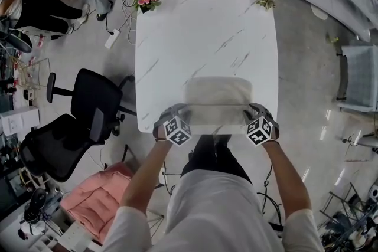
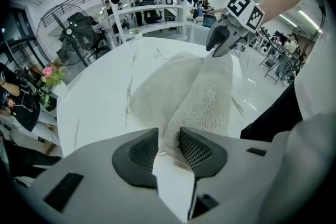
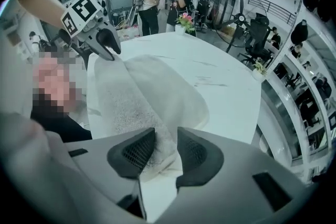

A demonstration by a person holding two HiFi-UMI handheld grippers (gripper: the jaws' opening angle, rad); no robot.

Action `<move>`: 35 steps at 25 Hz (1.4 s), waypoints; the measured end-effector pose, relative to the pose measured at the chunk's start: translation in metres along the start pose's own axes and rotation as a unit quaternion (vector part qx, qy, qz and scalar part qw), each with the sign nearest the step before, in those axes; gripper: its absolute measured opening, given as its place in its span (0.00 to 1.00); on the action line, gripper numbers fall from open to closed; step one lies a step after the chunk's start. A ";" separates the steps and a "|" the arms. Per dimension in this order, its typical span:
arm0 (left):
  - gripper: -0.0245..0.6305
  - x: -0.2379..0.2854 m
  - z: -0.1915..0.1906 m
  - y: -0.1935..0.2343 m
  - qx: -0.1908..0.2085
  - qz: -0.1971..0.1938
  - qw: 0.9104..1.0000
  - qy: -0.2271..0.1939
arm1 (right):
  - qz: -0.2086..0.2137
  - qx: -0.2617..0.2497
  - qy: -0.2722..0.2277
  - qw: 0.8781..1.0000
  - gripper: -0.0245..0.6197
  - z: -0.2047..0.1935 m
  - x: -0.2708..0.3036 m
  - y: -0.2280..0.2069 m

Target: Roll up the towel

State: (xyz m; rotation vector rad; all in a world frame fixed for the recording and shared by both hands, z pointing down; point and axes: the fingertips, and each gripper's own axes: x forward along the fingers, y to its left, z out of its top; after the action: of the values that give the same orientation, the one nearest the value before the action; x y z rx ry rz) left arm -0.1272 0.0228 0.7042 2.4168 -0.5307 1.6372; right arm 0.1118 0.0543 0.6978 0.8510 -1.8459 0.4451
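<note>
Left forearm [image 1: 145, 173] and right forearm [image 1: 288, 173] reach forward in parallel, with your wrists tipped steeply down at the near edge of the table [image 1: 177, 32]. The towel [image 1: 218, 94] lies on the near half, its near edge turned over into a band.

Left gripper [image 2: 168, 140] sits at the band's left end, jaws apart, cloth between them but not pinched. Right gripper [image 3: 166, 140] sits at the right end, also parted around loose cloth.
</note>
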 end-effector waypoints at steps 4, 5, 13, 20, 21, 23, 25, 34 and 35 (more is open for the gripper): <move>0.26 -0.017 0.004 0.003 0.004 0.020 1.000 -0.017 | -0.004 -0.001 -0.041 0.999 0.28 0.013 -0.022 -0.003; 0.25 -0.021 0.006 0.003 0.007 0.028 0.999 -0.023 | -0.008 -0.001 -0.055 0.998 0.28 0.017 -0.028 -0.003; 0.24 -0.054 0.001 -0.024 -0.017 0.055 0.996 -0.072 | 0.026 -0.027 -0.087 0.996 0.28 0.010 -0.053 0.038; 0.23 -0.041 -0.017 -0.068 -0.010 0.044 0.997 -0.066 | 0.035 -0.086 -0.066 0.993 0.28 -0.017 -0.048 0.075; 0.25 -0.035 -0.021 -0.072 -0.002 0.046 0.997 -0.057 | 0.030 -0.089 -0.062 0.994 0.28 -0.022 -0.046 0.075; 0.27 -0.021 -0.029 -0.075 0.015 0.056 0.998 -0.038 | 0.019 -0.092 -0.052 0.994 0.28 -0.030 -0.039 0.074; 0.28 -0.010 -0.035 -0.072 0.030 0.072 0.997 -0.021 | 0.011 -0.096 -0.040 0.995 0.28 -0.037 -0.029 0.071; 0.11 0.006 -0.035 -0.065 0.035 0.091 0.995 0.002 | -0.024 -0.113 -0.016 0.993 0.10 -0.045 -0.007 0.062; 0.11 0.005 -0.037 -0.068 0.030 0.086 0.996 0.003 | -0.019 -0.113 -0.015 0.993 0.09 -0.046 -0.008 0.064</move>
State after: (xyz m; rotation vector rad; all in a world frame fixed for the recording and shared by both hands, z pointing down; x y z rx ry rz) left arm -0.1316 0.0976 0.7264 2.4691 -0.7160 1.7500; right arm 0.0969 0.1297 0.7149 0.7396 -1.8634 0.1960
